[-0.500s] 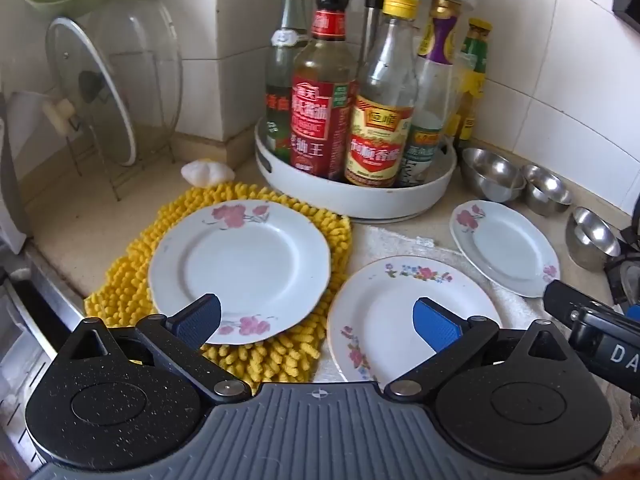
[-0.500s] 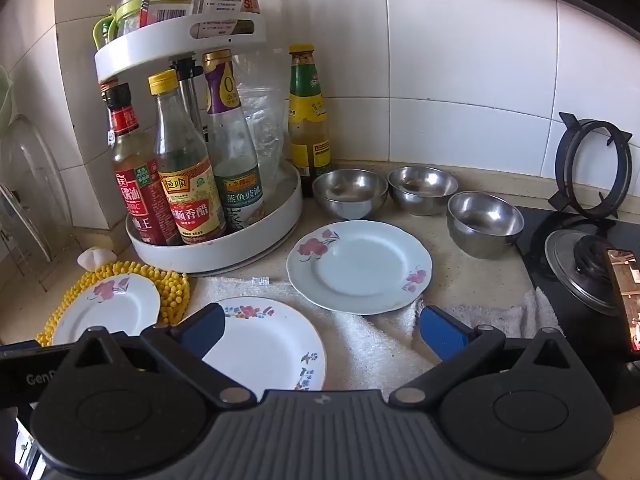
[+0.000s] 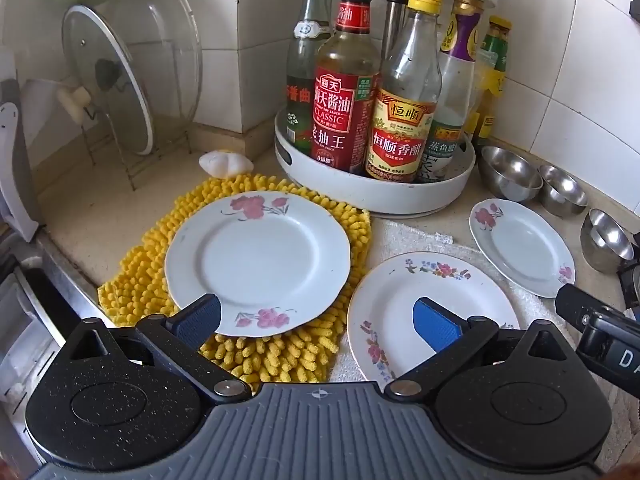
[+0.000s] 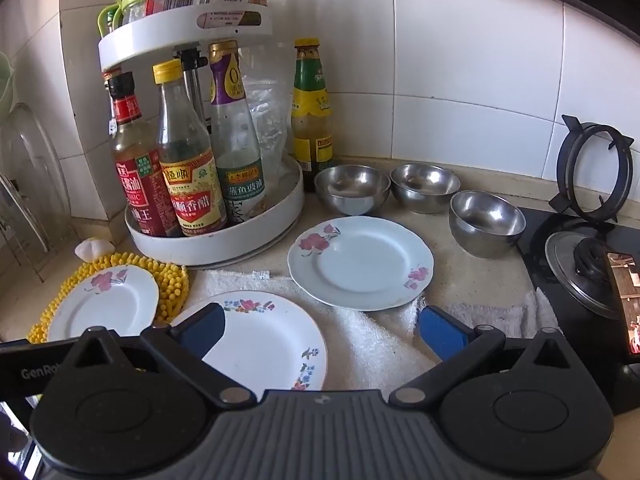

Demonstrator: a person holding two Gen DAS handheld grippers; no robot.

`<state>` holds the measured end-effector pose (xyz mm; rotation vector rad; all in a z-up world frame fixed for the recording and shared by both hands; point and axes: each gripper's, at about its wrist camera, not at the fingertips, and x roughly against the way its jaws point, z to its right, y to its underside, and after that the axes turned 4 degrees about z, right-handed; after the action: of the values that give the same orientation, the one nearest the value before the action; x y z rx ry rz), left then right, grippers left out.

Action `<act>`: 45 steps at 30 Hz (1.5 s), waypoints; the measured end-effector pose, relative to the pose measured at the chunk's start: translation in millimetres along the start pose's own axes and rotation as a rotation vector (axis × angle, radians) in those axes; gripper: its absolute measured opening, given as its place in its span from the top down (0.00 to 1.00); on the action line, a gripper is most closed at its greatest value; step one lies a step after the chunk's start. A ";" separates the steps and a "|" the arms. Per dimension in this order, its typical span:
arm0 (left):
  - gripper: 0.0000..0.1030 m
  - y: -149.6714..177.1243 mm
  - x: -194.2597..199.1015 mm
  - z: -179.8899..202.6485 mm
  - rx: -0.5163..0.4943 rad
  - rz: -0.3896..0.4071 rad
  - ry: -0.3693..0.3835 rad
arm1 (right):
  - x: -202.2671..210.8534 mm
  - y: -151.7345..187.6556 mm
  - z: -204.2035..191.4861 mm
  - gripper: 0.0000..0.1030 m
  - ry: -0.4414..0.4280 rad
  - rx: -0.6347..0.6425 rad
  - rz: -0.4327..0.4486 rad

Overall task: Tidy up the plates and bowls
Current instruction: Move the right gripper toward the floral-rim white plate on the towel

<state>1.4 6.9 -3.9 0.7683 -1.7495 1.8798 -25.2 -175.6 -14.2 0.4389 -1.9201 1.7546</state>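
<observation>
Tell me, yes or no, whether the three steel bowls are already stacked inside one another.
No: in the right wrist view the three steel bowls stand separately on the counter beside one another, none nested.

On the countertop [image 4: 480, 280], the turntable rack [image 4: 216, 240] of sauce bottles [image 4: 188, 184] sits at 11 o'clock, three steel bowls [image 4: 352, 190] in a row at 1 o'clock beside it, a plate [image 4: 360, 264] before them, another plate [image 4: 264, 340] on the towel [image 4: 372, 344] at 7 o'clock, a third [image 4: 104, 304] on the mat [image 4: 172, 284] at 9 o'clock.
</observation>
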 end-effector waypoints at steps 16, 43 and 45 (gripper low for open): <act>0.00 5.7 1.3 1.1 -0.007 -0.028 0.006 | -3.5 2.6 -5.5 0.00 -0.002 0.027 -0.029; 0.01 18.7 -3.8 15.2 0.058 -0.111 -0.095 | -30.7 0.4 12.5 0.00 -0.121 0.083 -0.119; 0.00 20.1 -2.5 17.9 0.052 -0.106 -0.114 | -34.5 -0.6 14.2 0.00 -0.138 0.090 -0.124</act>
<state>-8.5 -12.6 -19.8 0.9867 -1.6968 1.8498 1.5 -193.0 -33.7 0.7125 -1.8675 1.7748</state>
